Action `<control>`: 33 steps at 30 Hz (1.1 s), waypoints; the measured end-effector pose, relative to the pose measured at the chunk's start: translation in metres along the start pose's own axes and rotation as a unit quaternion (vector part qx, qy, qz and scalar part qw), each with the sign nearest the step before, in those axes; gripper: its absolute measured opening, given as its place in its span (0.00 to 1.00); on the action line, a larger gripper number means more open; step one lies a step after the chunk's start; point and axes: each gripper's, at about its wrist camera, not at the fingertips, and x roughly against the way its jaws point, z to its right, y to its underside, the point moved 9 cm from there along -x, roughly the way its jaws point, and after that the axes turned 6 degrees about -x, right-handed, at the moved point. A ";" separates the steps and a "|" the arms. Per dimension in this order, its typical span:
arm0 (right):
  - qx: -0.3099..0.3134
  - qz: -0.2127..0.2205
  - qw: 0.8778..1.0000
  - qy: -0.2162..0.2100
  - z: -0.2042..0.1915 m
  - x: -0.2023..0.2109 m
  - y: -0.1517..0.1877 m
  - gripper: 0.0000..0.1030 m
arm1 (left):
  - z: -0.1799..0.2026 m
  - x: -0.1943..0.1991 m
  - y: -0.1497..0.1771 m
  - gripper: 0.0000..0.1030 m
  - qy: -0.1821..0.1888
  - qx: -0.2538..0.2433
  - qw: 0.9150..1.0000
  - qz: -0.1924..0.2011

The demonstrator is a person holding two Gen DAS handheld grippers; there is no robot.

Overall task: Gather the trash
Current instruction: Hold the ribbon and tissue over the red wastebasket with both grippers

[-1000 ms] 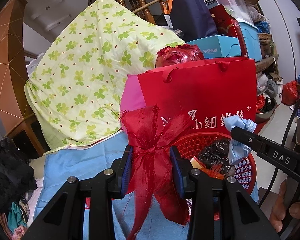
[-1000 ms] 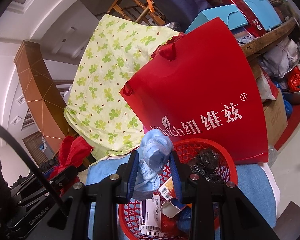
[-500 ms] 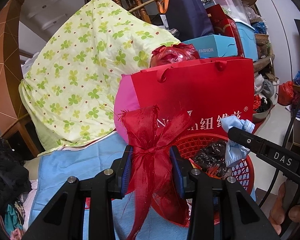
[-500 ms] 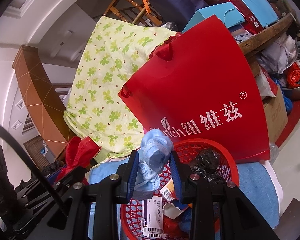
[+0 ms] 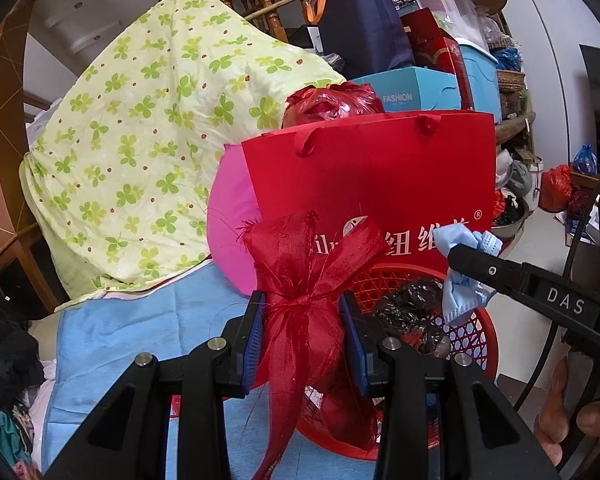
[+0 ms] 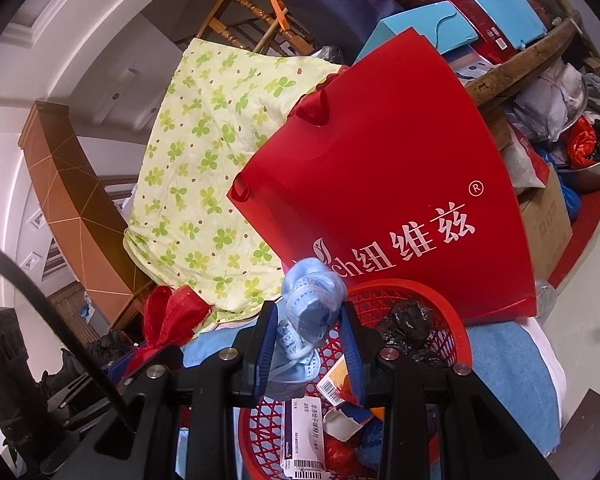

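Observation:
My left gripper (image 5: 303,316) is shut on a frayed red ribbon bow (image 5: 306,276) and holds it at the near left rim of the red plastic basket (image 5: 476,332). My right gripper (image 6: 309,322) is shut on a crumpled blue face mask (image 6: 310,308) above the basket (image 6: 440,304). The basket holds a black plastic bag (image 6: 408,322), paper labels (image 6: 304,436) and other scraps. The mask (image 5: 460,276) and the right gripper's finger (image 5: 496,270) show at the right of the left wrist view. The ribbon bow (image 6: 172,316) shows at the left of the right wrist view.
A red paper gift bag (image 5: 376,184) stands just behind the basket. A green clover-print sheet (image 5: 152,132) drapes a mound to the left. The basket rests on a blue cloth (image 5: 132,340). Boxes and bins (image 5: 432,80) are stacked behind.
Both grippers have drifted slightly with their loads still held. The left view has shifted a little, so the gift bag and basket sit slightly more to the left and closer.

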 end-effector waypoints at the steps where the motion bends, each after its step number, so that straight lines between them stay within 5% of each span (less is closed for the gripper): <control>1: 0.000 0.000 1.000 0.001 0.000 0.000 0.000 0.34 | 0.001 -0.001 0.001 0.39 0.003 0.001 1.000 -0.001; 33: -0.007 -0.008 1.000 0.019 0.000 -0.021 0.005 0.34 | -0.002 -0.026 0.016 0.39 0.044 0.015 0.999 -0.013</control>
